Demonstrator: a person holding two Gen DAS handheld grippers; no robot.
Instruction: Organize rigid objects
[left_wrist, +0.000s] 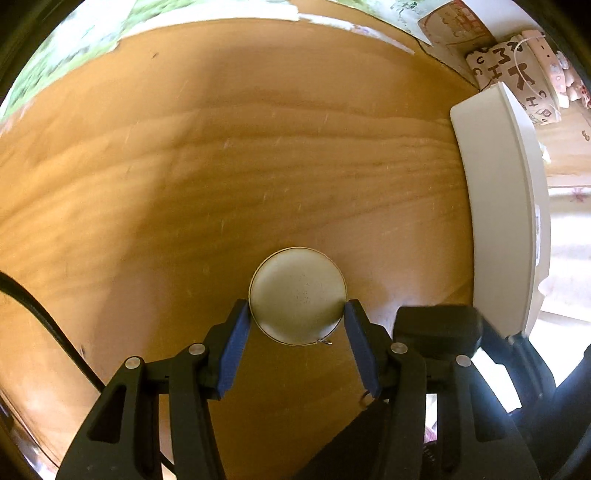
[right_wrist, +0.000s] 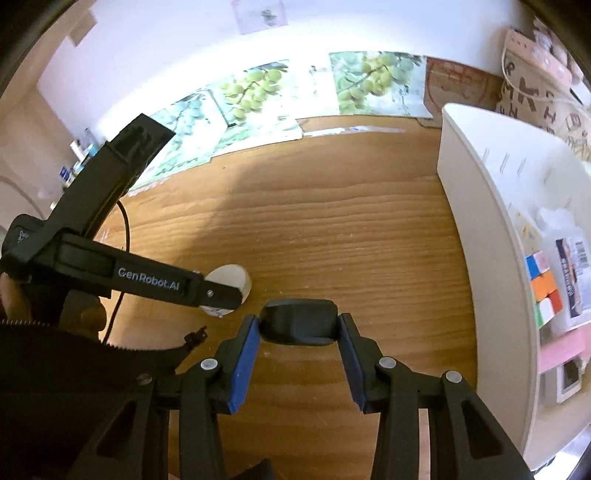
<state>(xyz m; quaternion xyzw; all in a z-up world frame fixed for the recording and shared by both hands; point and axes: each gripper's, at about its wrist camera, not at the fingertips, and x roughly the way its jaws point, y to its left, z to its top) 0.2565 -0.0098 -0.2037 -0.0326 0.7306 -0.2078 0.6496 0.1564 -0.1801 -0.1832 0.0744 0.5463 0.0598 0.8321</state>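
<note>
A round white disc (left_wrist: 297, 291) with a small metal tab at its rim lies on the wooden table (left_wrist: 258, 166). My left gripper (left_wrist: 297, 308) is shut on it, one blue pad against each side. From the right wrist the same disc (right_wrist: 231, 277) shows at the tip of the left gripper (right_wrist: 218, 295). My right gripper (right_wrist: 299, 319) is shut on a dark grey rounded block (right_wrist: 299, 317) just above the tabletop. In the left wrist view that block (left_wrist: 437, 325) appears low on the right. Whether either object is lifted I cannot tell.
A white bin (right_wrist: 476, 206) stands along the table's right side and holds a colour cube (right_wrist: 543, 291), packets and a pink card. Grape posters (right_wrist: 369, 85) lean against the back wall. A black cable (left_wrist: 40, 310) trails on the left. A hand (right_wrist: 11, 299) grips the left tool.
</note>
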